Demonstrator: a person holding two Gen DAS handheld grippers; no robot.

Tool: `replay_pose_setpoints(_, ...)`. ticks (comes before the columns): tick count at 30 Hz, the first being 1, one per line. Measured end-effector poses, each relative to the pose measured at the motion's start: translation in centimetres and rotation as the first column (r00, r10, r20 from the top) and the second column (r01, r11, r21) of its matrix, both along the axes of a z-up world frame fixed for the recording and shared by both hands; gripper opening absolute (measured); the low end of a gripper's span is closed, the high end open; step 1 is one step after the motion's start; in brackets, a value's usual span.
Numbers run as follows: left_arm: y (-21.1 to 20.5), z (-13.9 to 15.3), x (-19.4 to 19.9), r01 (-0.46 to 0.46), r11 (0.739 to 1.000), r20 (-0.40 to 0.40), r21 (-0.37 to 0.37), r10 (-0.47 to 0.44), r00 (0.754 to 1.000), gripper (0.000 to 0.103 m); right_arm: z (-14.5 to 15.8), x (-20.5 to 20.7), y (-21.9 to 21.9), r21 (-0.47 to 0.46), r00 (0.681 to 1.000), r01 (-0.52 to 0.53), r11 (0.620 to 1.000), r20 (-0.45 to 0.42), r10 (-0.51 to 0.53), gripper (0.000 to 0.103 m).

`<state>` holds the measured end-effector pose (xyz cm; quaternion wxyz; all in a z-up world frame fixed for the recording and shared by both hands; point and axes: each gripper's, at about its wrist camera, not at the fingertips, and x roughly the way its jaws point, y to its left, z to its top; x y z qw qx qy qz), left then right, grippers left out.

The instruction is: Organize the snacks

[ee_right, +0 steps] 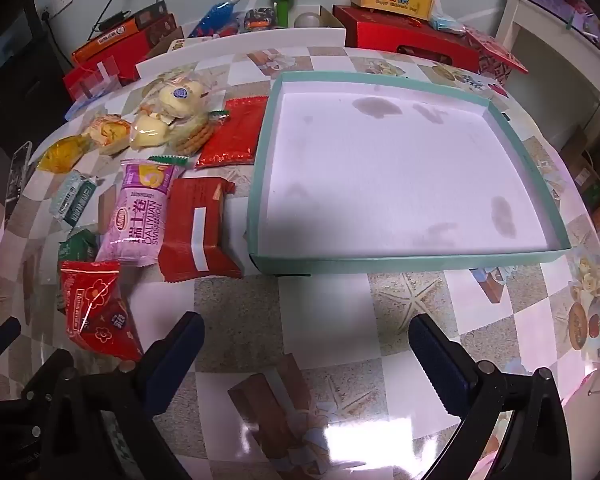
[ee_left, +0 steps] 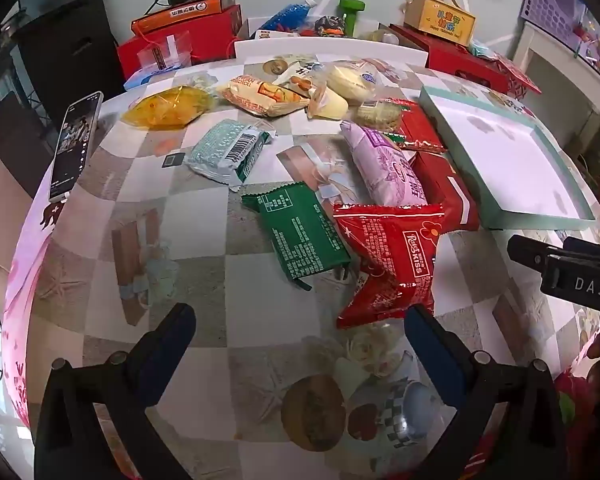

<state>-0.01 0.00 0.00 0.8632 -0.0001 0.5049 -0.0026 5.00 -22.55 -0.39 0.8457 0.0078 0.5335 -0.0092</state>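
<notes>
**Snack packets scattered beside a shallow tray, both tools spread wide**

Left wrist view: left gripper (ee_left: 300,330) spread wide above the checkered glossy tablecloth (ee_left: 228,280), nothing between its blue-padded fingers (ee_left: 172,344). Just ahead, a crinkled red foil packet (ee_left: 388,264), its near corner close to the right-hand finger. Touching its left edge, a flat dark-green packet (ee_left: 300,234). Behind those, a long pink swiss-roll wrapper (ee_left: 384,164) lying partly over a dark-red packet with a white stripe (ee_left: 446,190). Further left, a pale-green packet with a barcode (ee_left: 230,150), then a yellow transparent pouch (ee_left: 168,108). At the far side, a cluster of cream-coloured pastries in clear wrap (ee_left: 340,84). To the right of the heap, a shallow teal-rimmed cardboard tray (ee_left: 540,222). On the left table edge, a smartphone with a lit screen (ee_left: 74,146).

Right wrist view: right gripper (ee_right: 306,342) likewise spread wide and holding nothing, hovering over bare tablecloth near the tray's front wall (ee_right: 412,264). Tray floor white with a few grey stains. All packets to the tray's left: striped dark-red one (ee_right: 196,228) nearest its wall, pink wrapper (ee_right: 140,216) beside it, red foil packet (ee_right: 94,308) closest to the camera.
</notes>
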Motion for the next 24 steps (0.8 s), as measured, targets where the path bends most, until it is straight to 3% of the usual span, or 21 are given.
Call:
replay_pose_setpoints(16,0.1,0.1,0.1,-0.008,1.000,-0.004,-0.012,0.008,1.000,0.103,0.2,-0.2,0.0,0.008,1.000,-0.007,1.000,-0.009,0.007,0.103)
replay_pose_setpoints(24,-0.9,1.3,0.0,0.012,1.000,0.033,0.016,-0.013,0.999,0.103,0.8,-0.6,-0.4,0.039,1.000,-0.012,0.999,0.014,0.012,0.103)
